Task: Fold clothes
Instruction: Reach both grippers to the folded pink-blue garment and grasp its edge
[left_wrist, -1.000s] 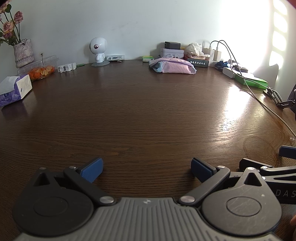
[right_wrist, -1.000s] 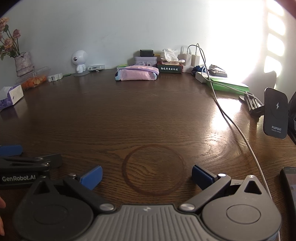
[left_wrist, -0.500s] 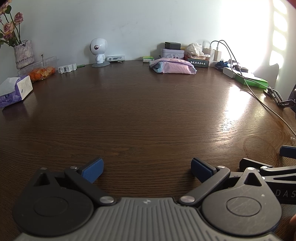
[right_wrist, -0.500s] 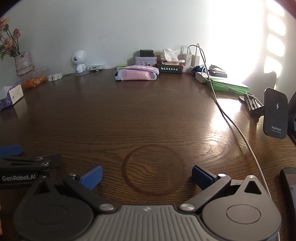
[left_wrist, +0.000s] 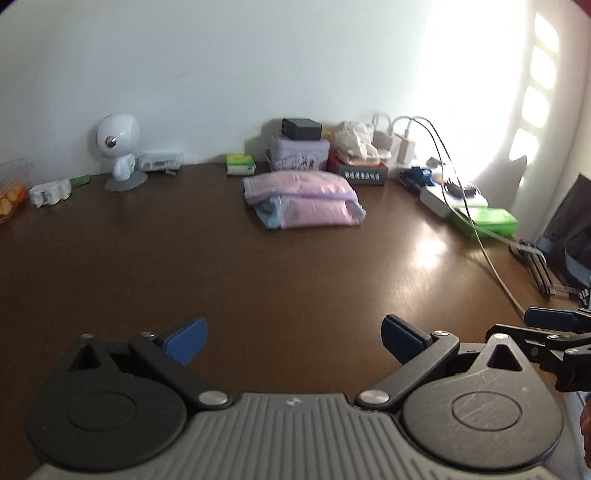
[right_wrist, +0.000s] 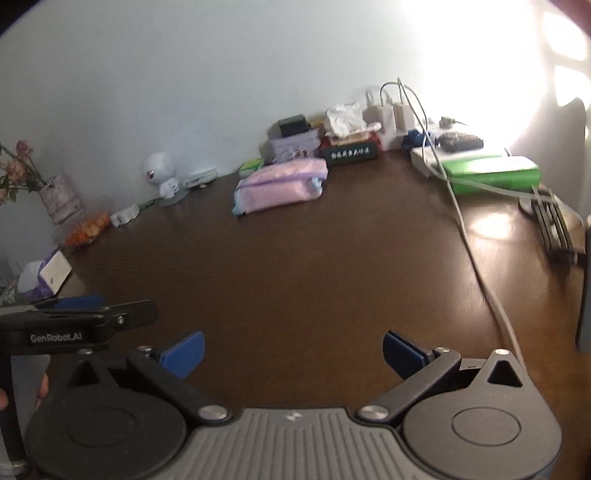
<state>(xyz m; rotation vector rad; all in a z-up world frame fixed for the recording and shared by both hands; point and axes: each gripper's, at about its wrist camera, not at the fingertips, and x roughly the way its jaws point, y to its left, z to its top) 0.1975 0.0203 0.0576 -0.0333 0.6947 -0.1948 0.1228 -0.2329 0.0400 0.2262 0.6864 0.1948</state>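
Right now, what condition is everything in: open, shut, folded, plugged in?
Left gripper: open, holding nothing.
Right gripper: open, holding nothing.
Pink clothes: folded in a bundle, lying on the table.
Chargers: cables attached.
Tissue box: open, tissue sticking out.
Flowers: upright in vase.

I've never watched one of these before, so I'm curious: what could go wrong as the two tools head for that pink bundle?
1. The white cable trails across the table beside the right tool; it could snag.
2. The folded pink clothes lie close to the tin and tissue box, which a reach might knock.
3. The left tool and right tool are close together and could bump.
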